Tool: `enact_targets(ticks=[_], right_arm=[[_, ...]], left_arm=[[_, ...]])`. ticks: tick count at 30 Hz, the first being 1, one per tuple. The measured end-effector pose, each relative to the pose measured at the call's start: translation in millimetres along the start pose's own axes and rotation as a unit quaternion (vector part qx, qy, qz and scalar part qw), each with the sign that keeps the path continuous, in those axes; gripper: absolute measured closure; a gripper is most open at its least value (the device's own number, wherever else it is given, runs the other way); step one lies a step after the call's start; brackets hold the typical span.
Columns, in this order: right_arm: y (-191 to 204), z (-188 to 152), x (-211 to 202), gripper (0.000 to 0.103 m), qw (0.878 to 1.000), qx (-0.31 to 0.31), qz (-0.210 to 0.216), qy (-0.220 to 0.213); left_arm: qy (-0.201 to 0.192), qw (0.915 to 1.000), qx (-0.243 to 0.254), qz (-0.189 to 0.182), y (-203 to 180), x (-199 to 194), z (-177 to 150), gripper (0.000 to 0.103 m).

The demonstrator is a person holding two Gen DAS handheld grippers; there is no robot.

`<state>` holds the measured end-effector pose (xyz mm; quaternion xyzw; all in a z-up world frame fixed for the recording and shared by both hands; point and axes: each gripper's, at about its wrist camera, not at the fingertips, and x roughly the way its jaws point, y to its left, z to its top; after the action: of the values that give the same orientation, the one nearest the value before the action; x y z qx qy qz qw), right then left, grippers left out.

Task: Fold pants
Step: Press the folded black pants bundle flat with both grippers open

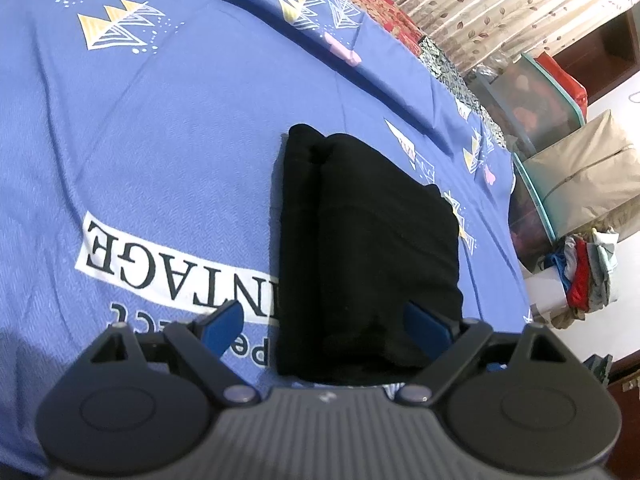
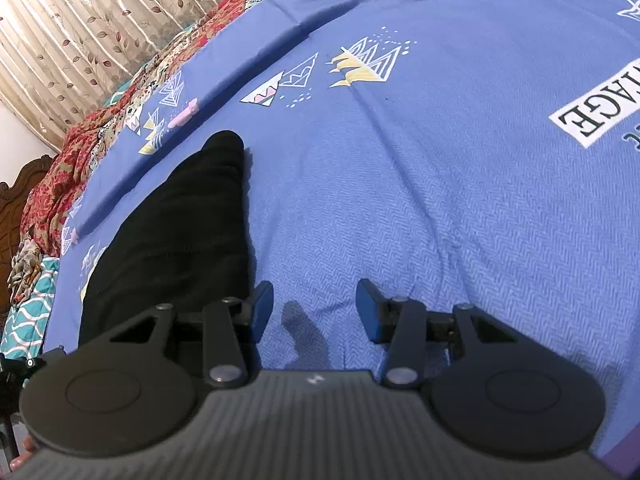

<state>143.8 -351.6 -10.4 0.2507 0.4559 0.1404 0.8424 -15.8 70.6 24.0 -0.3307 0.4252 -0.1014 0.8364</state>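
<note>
A: Start with the biggest thing. What is underneath it all?

B: A wide blue woven bedsheet [image 1: 160, 152] printed with yellow and white triangles and a white strip of black lettering, spread flat over a bed. Behind it hang cream curtains with a leaf pattern [image 1: 500, 8], and off the bed's edge sit a clear plastic storage box with a teal rim [image 1: 536, 108] and a small pile of coloured clothes [image 1: 588, 272].

A: And the pants?

B: The black soft-fabric pants [image 1: 368, 248] lie on the sheet as a thick, compact rectangle, apparently folded already. In the right wrist view they sit left of that gripper [image 2: 168, 232].

A: How would they handle?

B: Probably light and limp, not slippery or fragile; the layers could slump or slide apart if lifted by one edge. I would pinch through all layers at a folded edge or corner.

A: The claws?

B: The left gripper [image 1: 326, 326] stands wide apart, straddling the near end of the bundle without pressing it. The right gripper [image 2: 316, 310] is partly apart over bare sheet, holding nothing.
</note>
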Motion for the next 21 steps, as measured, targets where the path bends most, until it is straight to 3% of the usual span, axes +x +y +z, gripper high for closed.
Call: enact_targets(ticks=[21], right_arm=[[-10,5,-3,0.054,1.0,0.014,0.014,0.003]], left_arm=[[0.0,0.9999,-0.012,-0.008,2,-1,4,0.01]])
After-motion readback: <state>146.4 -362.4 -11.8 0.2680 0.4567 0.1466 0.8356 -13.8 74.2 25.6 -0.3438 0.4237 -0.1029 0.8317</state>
